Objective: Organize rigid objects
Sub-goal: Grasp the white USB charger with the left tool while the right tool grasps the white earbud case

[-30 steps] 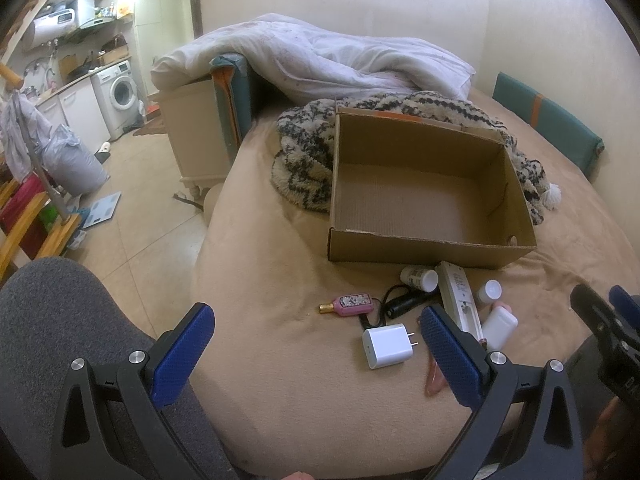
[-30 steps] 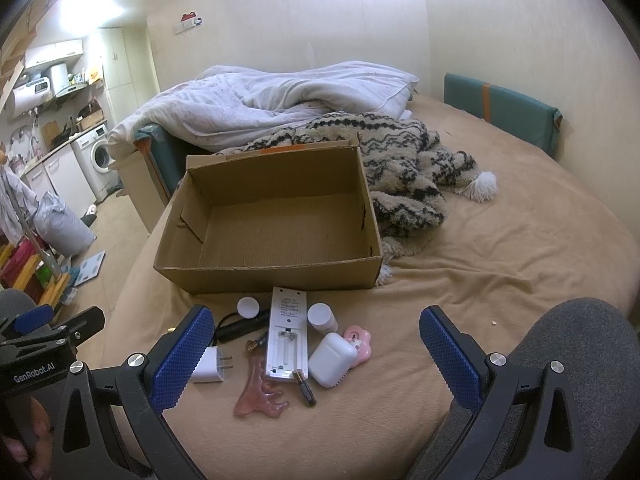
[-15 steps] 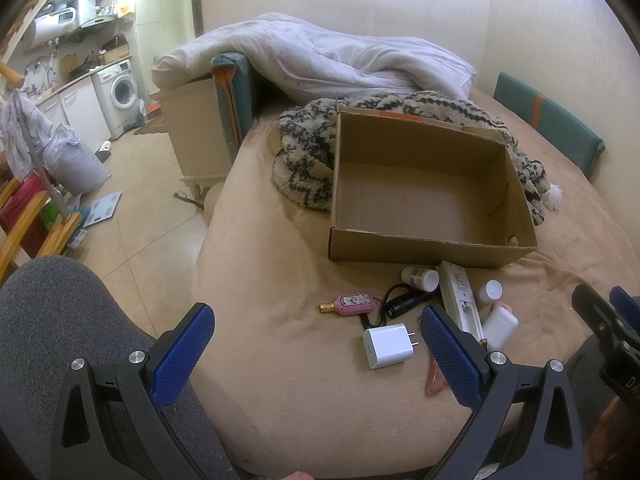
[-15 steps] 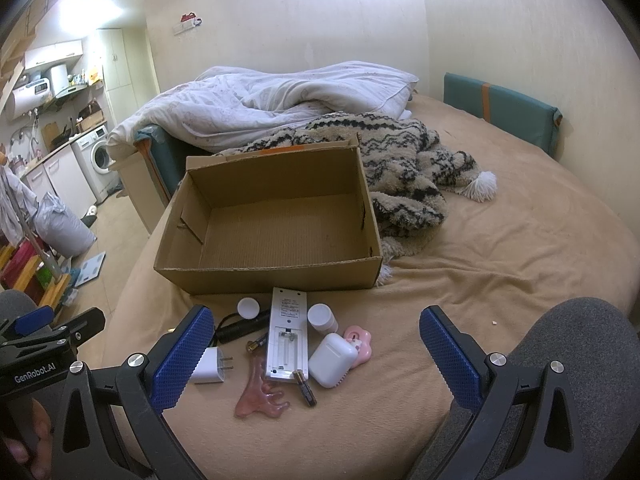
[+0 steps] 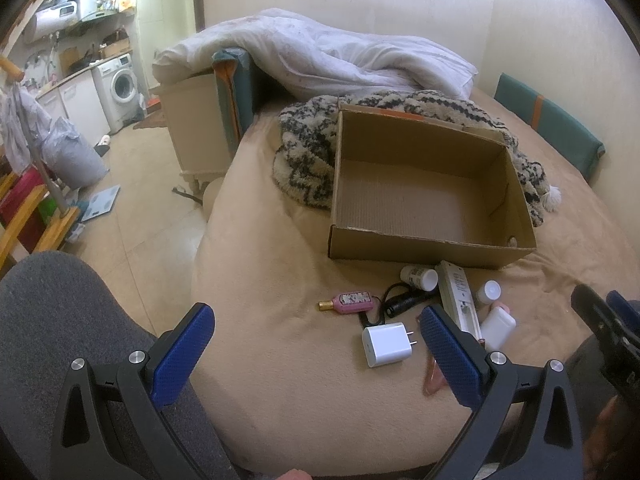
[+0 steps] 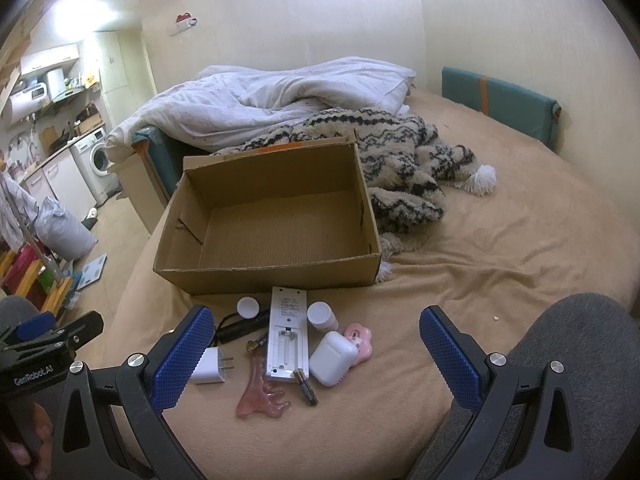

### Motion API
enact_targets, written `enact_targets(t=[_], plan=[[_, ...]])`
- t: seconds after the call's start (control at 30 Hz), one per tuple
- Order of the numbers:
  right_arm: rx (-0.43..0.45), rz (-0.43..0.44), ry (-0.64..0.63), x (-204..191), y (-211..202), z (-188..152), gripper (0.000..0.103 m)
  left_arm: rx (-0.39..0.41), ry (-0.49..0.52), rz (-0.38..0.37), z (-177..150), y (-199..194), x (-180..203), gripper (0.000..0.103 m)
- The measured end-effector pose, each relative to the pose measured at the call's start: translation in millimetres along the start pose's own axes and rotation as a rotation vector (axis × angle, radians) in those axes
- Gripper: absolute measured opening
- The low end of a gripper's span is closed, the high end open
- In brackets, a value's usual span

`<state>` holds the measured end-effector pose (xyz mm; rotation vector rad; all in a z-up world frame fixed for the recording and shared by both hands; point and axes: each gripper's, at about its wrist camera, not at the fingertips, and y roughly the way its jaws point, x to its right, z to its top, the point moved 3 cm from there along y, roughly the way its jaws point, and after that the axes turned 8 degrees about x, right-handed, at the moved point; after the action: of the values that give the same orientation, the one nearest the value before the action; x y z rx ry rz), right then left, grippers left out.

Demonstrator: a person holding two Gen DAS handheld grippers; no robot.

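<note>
An empty cardboard box (image 5: 424, 236) (image 6: 280, 272) sits on the tan bed. In front of it lie small items: a white remote (image 6: 289, 332) (image 5: 458, 298) with its battery bay uncovered, a white charger plug (image 5: 386, 344) (image 6: 210, 368), a white earbud case (image 6: 332, 358), a pink scraper (image 6: 262, 398), two small white bottles (image 6: 323, 315), a loose battery (image 6: 306, 387), a pink perfume bottle (image 5: 348, 302) and a black corded item (image 5: 404, 302). My left gripper (image 5: 316, 354) hangs open before the bed's near edge. My right gripper (image 6: 312, 354) is open above the items, holding nothing.
A patterned knit blanket (image 6: 404, 160) and a white duvet (image 6: 280, 96) lie behind the box. Grey trouser knees (image 5: 52, 320) (image 6: 580, 352) flank the views. To the left is tiled floor (image 5: 132, 216) with a washing machine (image 5: 118, 88) and a wooden rack.
</note>
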<state>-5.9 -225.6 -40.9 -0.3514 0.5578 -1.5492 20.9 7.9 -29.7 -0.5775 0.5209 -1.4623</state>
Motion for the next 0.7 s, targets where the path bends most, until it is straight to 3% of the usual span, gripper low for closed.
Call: enact_targets(t=[0.2, 0.37, 0.7], plan=[[-0.031, 0.017, 0.015, 6, 6, 9, 0.103, -0.046, 0.012, 0.007, 2, 7, 3, 0.103], [-0.110, 0.061, 0.060, 9, 28, 11, 0.103, -0.100, 0.024, 0.007, 8, 19, 7, 0.103], [-0.316, 0.107, 0.184, 30, 85, 2, 0.103, -0.374, -0.046, -0.024, 6, 85, 11, 0.103]])
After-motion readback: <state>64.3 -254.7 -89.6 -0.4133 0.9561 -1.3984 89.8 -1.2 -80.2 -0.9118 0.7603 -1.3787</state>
